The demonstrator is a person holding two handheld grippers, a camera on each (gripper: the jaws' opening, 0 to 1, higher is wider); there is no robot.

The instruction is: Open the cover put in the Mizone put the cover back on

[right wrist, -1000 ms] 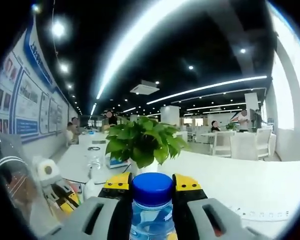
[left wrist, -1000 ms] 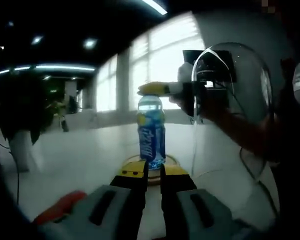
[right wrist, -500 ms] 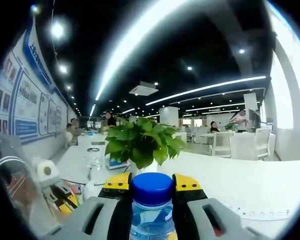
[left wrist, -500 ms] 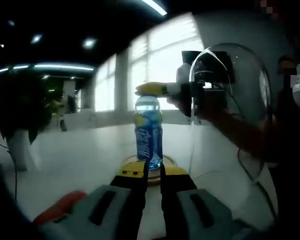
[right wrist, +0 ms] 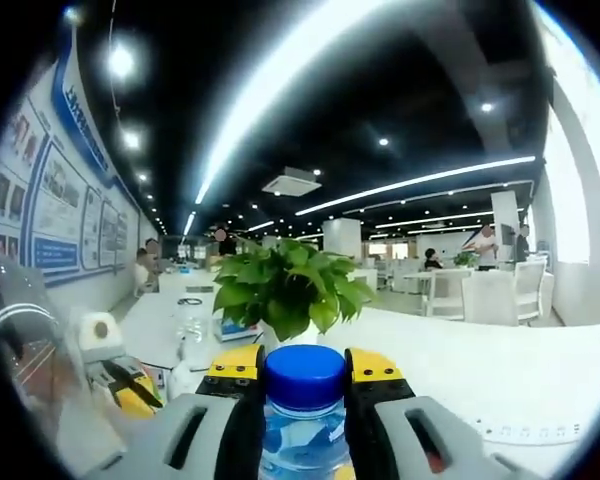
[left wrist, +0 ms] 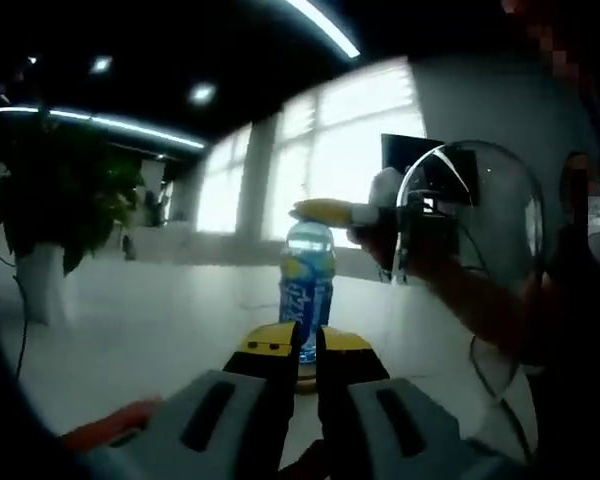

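Right gripper (right wrist: pixel 302 365): I see its yellow-tipped jaws pressed against both sides of the blue cap (right wrist: pixel 305 373) of the Mizone bottle (right wrist: pixel 305 440), pinching it at the top. In the left gripper view the same right gripper (left wrist: pixel 325 211) reaches in from the right and sits on the bottle's top, held by a person's hand (left wrist: pixel 420 250).

Left gripper (left wrist: pixel 298 345): jaws nearly together with only a narrow slit between them, nothing held; it points at the bottle from a short way back.

Mizone bottle (left wrist: pixel 307 290): upright on the white desk (left wrist: pixel 130 320), blue label, clear liquid, its base on a round, light-coloured coaster-like disc (left wrist: pixel 305 375) just beyond the left gripper's tips.

Potted plant (right wrist: pixel 285 290): green leaves, standing on the desk directly behind the bottle in the right gripper view; in the left gripper view it stands at the far left in a white pot (left wrist: pixel 42 285).

Surroundings: a roll of white tape or tissue (right wrist: pixel 100 333) at the left of the right gripper view, wall posters (right wrist: pixel 40 190), long ceiling lights (right wrist: pixel 280 70), white chairs (right wrist: pixel 490 290), bright windows (left wrist: pixel 350 140).
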